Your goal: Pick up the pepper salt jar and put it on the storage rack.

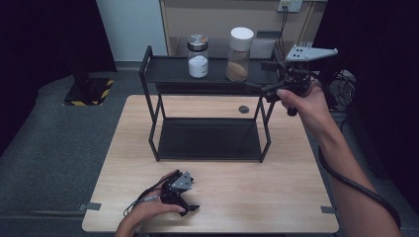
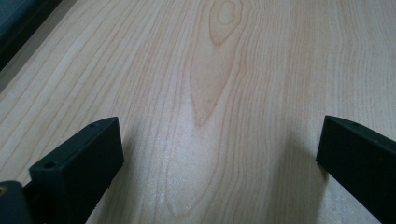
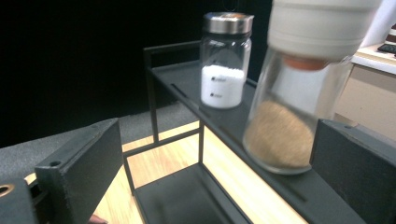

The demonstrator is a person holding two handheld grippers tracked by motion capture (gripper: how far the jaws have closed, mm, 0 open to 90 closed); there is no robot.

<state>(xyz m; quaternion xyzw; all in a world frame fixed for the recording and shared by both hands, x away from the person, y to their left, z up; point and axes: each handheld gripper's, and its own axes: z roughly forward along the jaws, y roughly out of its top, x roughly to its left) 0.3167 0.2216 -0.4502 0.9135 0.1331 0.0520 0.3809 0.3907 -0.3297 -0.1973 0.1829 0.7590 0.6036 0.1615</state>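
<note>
1. While the right hand-held gripper [image 1: 269, 81] hangs at the right end of the black rack's [image 1: 148, 74] top shelf, its jaws stand wide apart, with nothing clamped.
2. Just beside it on that shelf stands a white-lidded jar [image 1: 240, 54] of brown powder, upright near the shelf's front edge. In the right gripper view the jar [image 3: 299, 93] sits close ahead, towards the right-hand jaw and not centred between the two.
3. Risk: closing off-centre could push one jaw into the glass first, tipping the jar or sliding it off the edge.
4. Risk: a shove could knock it against the metal-capped jar [image 1: 198, 57] of white powder nearby.
5. Low on the counter [image 1: 276, 202], the left hand-held gripper [image 1: 190, 207] rests with jaws apart and empty.
</note>
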